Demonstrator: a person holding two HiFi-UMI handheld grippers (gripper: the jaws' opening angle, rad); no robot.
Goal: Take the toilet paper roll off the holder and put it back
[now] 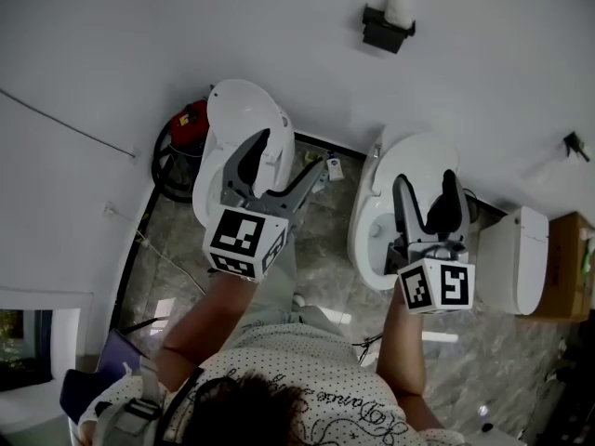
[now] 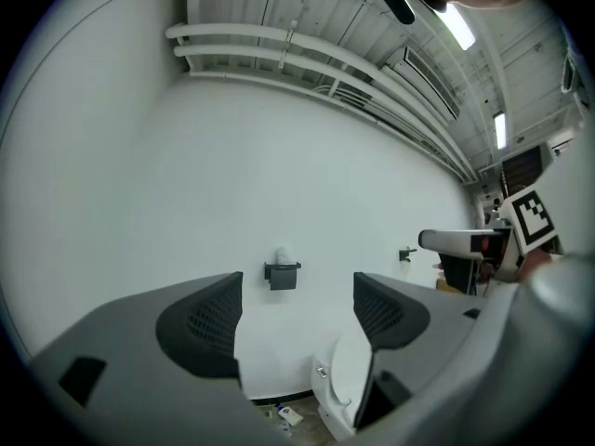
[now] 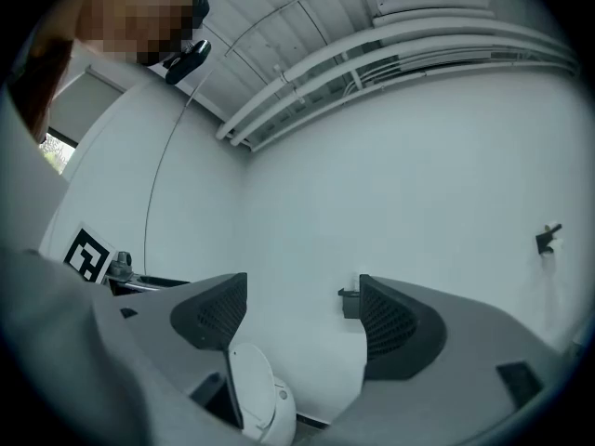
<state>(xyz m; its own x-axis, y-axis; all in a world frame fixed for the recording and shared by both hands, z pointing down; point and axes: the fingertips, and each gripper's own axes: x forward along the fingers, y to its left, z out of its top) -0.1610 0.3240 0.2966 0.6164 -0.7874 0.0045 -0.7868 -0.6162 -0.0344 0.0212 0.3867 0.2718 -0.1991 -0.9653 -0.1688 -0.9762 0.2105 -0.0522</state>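
The left claw [image 1: 284, 163] is held with its jaws spread wide, and nothing is gripped between them. The right claw [image 1: 428, 198] is likewise spread and empty.

The toilet paper roll [image 1: 398, 6] is seated on top of the black holder [image 1: 385, 32], which is fixed to the white wall [image 1: 139, 45] well ahead of both claws; it is touched by neither. In the left gripper view the roll and holder are framed in the gap between the jaws, nearer the left pad [image 2: 200, 323]. In the right gripper view the holder is seen only partly, at the inner edge of the right pad [image 3: 395, 328], and the roll can barely be made out there.

A white toilet [image 1: 240, 119] with its lid raised is seen below the left claw, and a second toilet [image 1: 376, 235] below the right claw.
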